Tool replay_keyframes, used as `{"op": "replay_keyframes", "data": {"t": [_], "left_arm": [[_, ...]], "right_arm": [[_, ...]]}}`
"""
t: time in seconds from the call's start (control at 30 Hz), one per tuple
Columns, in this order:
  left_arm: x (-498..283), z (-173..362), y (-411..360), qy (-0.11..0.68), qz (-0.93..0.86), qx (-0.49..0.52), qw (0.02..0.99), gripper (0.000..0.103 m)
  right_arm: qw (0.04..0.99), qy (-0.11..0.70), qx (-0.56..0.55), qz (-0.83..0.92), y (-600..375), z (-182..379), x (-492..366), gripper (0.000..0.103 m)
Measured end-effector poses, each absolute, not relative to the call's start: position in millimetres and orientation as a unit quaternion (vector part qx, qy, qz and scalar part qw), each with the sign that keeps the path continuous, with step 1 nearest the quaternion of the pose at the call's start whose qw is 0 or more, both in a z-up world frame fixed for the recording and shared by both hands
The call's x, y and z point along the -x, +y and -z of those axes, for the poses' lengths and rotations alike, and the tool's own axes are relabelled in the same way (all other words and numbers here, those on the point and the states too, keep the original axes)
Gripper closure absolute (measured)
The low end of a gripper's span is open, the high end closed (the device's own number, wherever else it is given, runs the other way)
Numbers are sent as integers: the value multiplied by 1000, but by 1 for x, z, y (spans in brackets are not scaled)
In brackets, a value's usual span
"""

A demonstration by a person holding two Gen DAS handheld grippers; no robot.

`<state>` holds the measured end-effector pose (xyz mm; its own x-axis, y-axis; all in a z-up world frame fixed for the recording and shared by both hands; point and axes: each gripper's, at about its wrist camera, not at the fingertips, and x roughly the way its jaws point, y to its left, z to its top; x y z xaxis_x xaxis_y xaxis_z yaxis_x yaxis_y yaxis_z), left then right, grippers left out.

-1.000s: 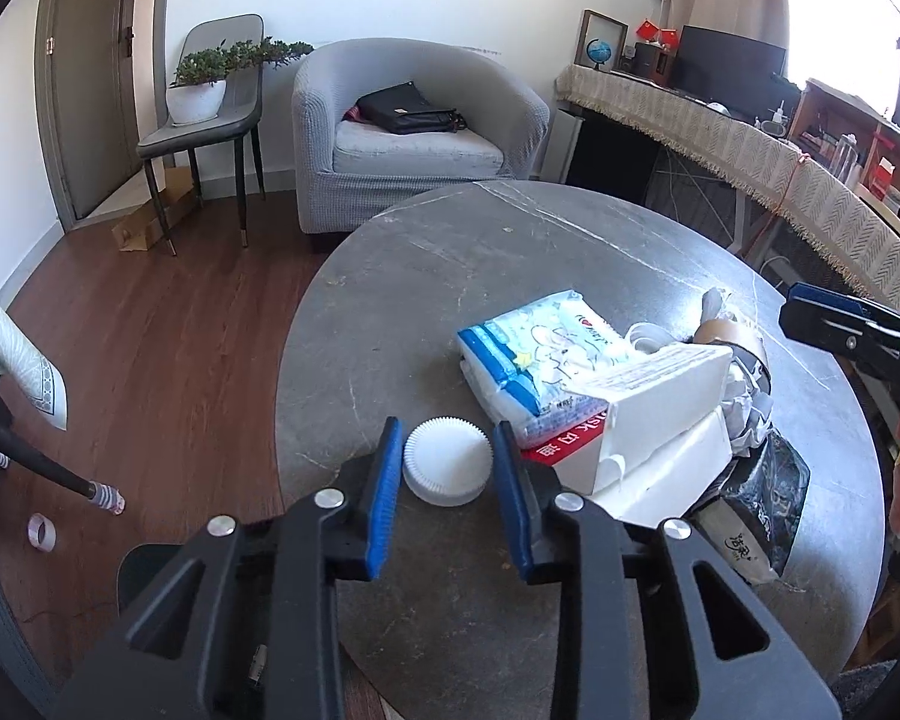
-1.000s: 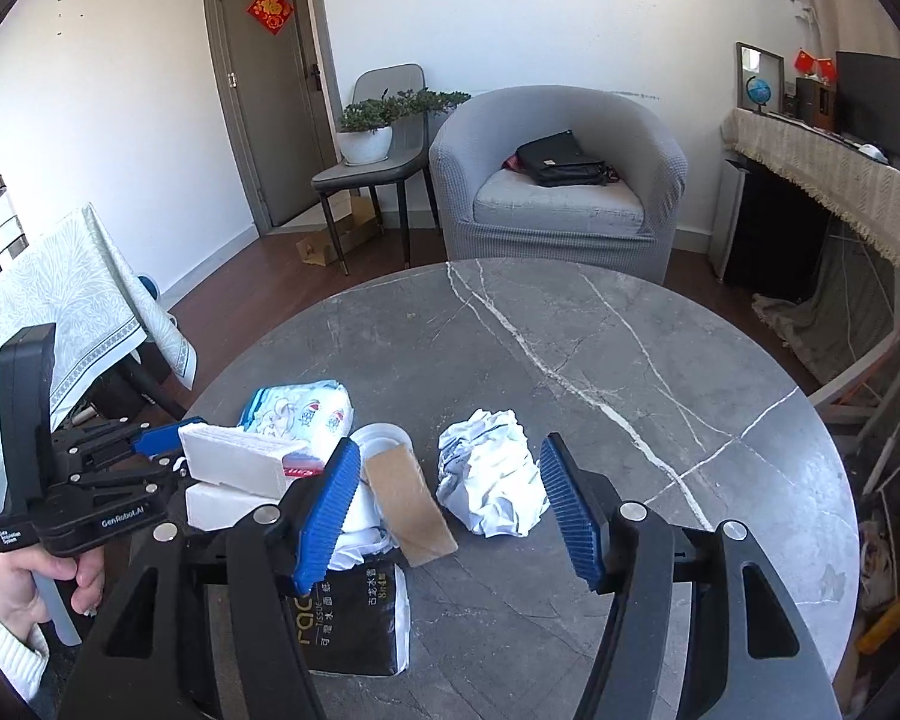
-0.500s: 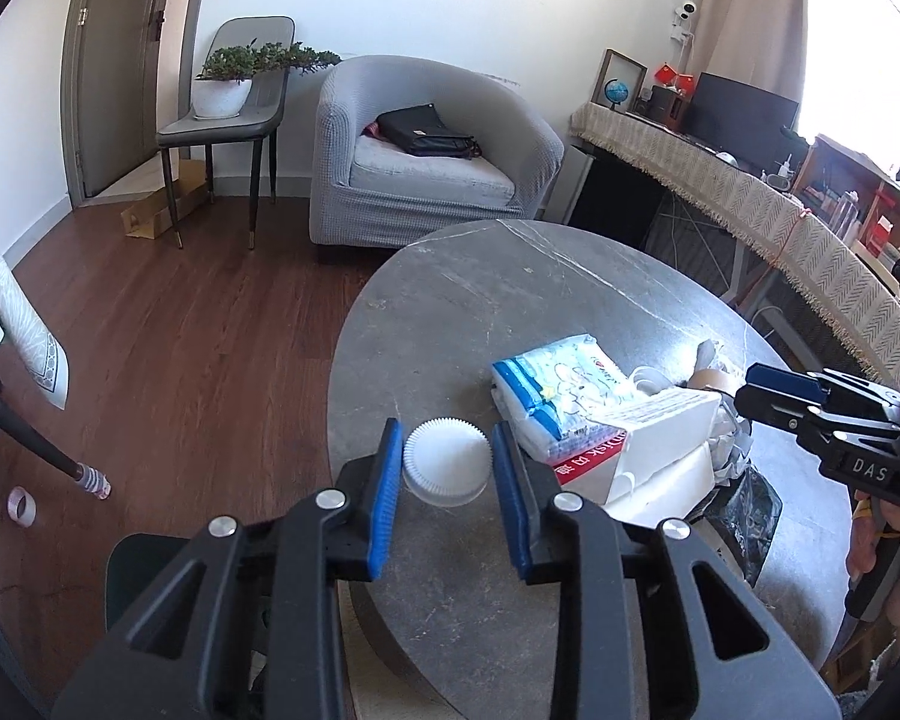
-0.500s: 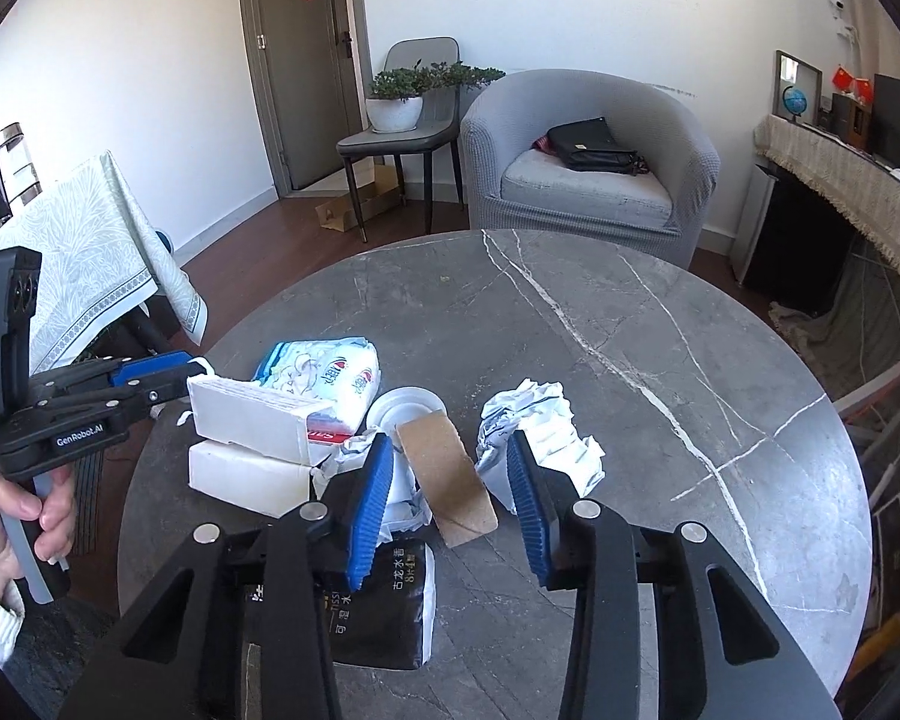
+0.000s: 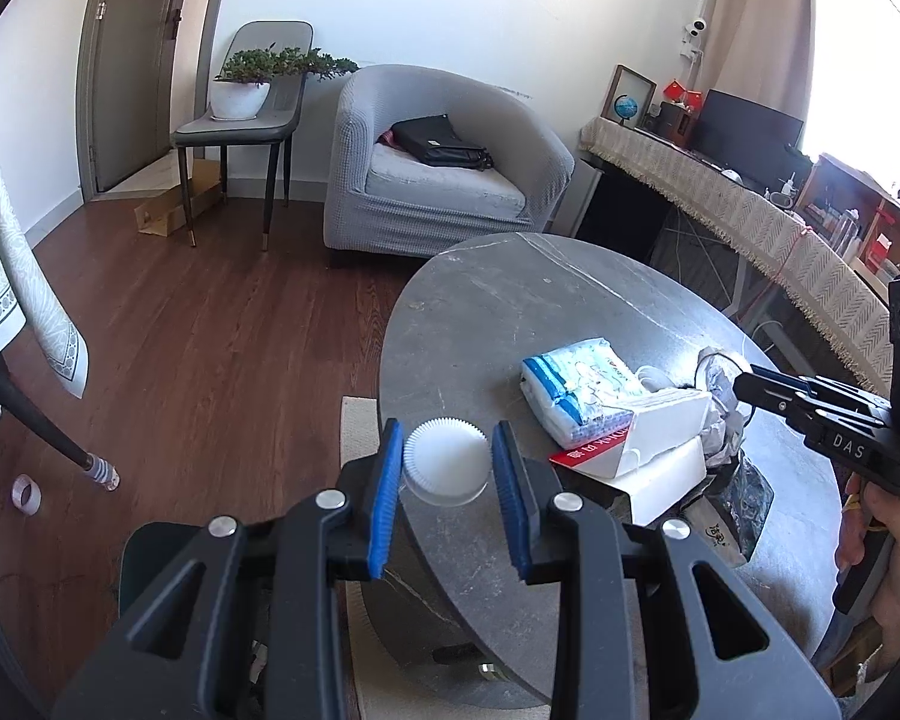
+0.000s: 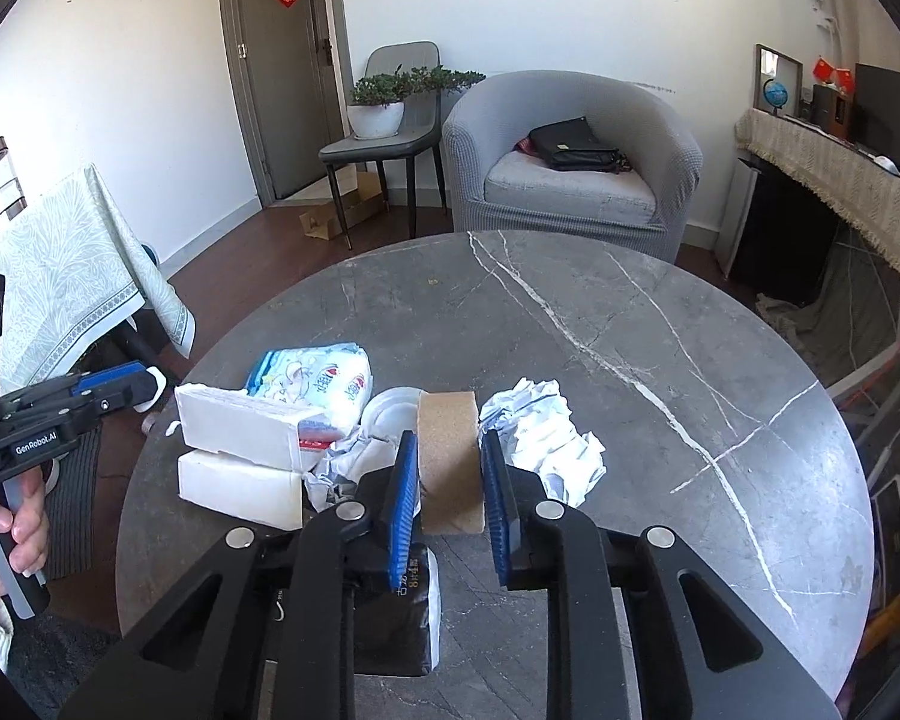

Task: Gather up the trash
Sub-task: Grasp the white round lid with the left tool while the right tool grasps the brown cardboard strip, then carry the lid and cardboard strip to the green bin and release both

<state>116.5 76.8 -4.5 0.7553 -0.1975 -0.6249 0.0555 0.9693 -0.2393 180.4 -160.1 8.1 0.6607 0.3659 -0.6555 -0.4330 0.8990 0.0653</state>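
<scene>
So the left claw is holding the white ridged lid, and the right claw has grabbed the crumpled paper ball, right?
Not quite. The left gripper does hold the white ridged lid, but the right gripper is closed on the brown cardboard roll; the crumpled paper ball lies beside it on the table, as the right wrist view shows.

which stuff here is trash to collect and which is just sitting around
Likely trash:
white ridged lid, in the left gripper
brown cardboard roll, in the right gripper
crumpled paper
black wrapper

Just there:
black bag on the armchair
potted plant
</scene>
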Motion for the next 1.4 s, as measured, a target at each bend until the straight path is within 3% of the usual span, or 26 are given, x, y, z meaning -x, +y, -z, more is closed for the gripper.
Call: {"op": "replay_keyframes", "data": {"t": [0.23, 0.87, 1.4], "left_arm": [[-102, 5, 97, 342, 56, 109, 932, 71], [-76, 18, 170, 363, 6, 117, 924, 71], [-59, 73, 216, 449, -32, 85, 889, 71]], "right_arm": [[933, 300, 25, -196, -160, -30, -170, 82], [918, 287, 22, -274, -72, -39, -158, 82], [887, 302, 57, -344, 20, -29, -150, 82]]}}
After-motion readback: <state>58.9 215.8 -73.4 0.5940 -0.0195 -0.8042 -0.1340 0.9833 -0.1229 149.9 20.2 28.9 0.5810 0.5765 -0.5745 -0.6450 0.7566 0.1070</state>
